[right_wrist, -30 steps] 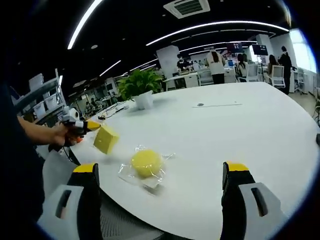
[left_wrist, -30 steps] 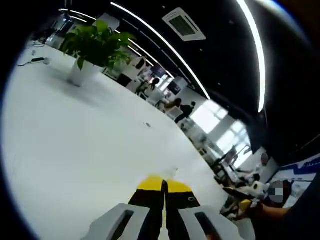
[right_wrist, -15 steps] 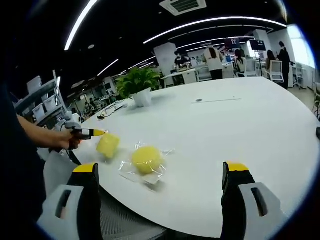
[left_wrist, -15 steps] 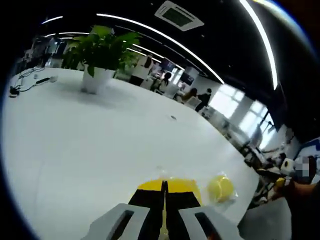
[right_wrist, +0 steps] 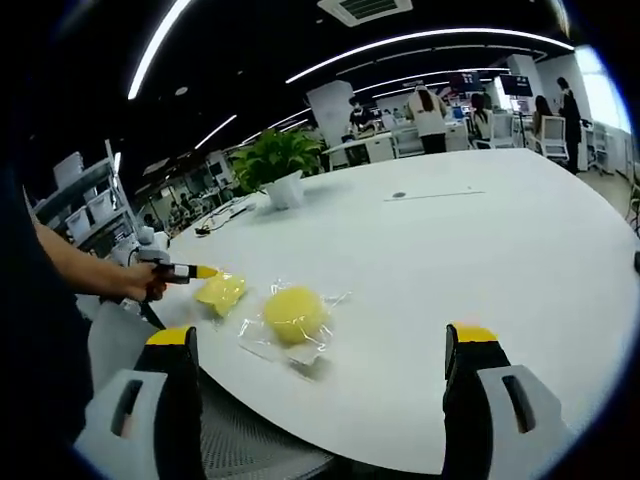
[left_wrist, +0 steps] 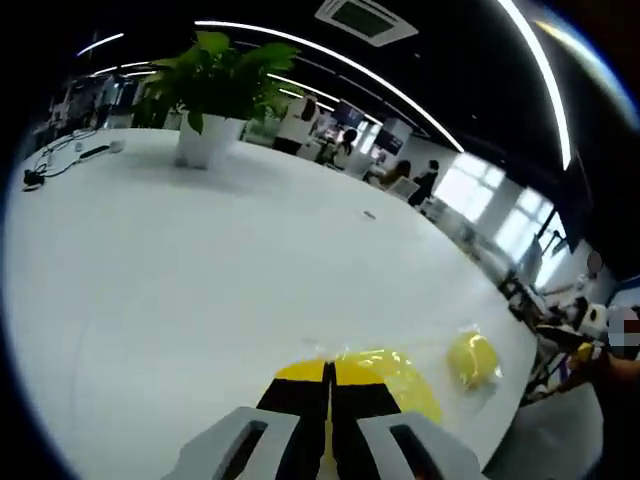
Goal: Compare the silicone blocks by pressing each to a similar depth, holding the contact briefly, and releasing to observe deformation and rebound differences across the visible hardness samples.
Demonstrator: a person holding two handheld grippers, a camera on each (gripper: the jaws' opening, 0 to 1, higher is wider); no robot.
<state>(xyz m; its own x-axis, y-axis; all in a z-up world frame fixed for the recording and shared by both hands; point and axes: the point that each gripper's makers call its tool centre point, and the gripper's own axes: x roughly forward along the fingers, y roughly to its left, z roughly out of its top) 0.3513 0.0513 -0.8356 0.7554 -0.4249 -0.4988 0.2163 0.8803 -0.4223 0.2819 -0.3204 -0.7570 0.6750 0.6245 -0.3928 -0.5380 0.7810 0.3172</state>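
Left claw (left_wrist: pixel 328 375), its yellow-tipped jaws pressed tight together with nothing between them, now has a yellow silicone block (left_wrist: pixel 395 375) lying flat on the white desk (left_wrist: pixel 180 270) just past its tips. A second ago that block looked cube-like and tilted up off the desk beside the claw; it has since dropped and flattened, so the sample seems set down and ready for a press.

In the right gripper view the same block (right_wrist: pixel 222 291) sits low and squashed-looking, just left of the round yellow block (right_wrist: pixel 294 312), which lies on a crinkled clear wrapper (right_wrist: pixel 285 345) near the desk's front edge. The left claw (right_wrist: pixel 205 271) points at the flat block. Right claw (right_wrist: pixel 320 345) stands wide open and empty, short of the round block.
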